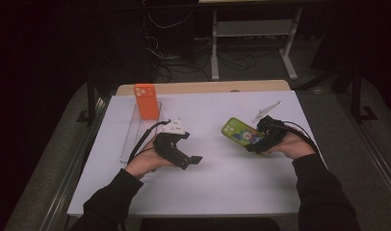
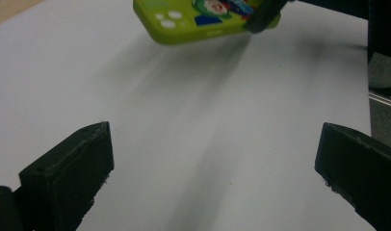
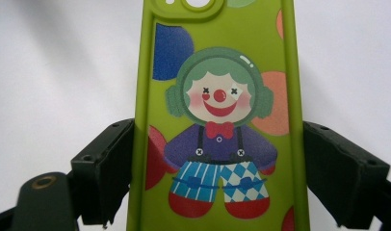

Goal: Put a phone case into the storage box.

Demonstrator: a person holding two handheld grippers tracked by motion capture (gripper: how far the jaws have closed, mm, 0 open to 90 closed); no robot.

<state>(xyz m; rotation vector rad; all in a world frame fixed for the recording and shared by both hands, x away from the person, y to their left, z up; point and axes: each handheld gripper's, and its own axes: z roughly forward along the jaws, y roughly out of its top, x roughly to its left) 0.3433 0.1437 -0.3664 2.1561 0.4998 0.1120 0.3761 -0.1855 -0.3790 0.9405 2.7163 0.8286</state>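
A lime-green phone case (image 3: 217, 96) printed with a clown is lifted above the white table (image 1: 222, 178), right of centre. My right gripper (image 3: 217, 178) is shut on it, one jaw pressing each long edge near its lower end. From above, the green case (image 1: 238, 130) sticks out to the left of my right gripper (image 1: 255, 139). My left gripper (image 1: 192, 148) hovers left of centre and points right toward it. In the left gripper view, my left gripper (image 2: 213, 163) stands open with bare table between its jaws, and the green case (image 2: 203, 19) shows far ahead.
An orange phone case (image 1: 146, 101) stands upright at the far end of a clear tray (image 1: 136, 130) on the table's left. A thin pale strip (image 1: 267, 110) lies behind the right hand. A wooden edge (image 1: 203, 87) runs along the back.
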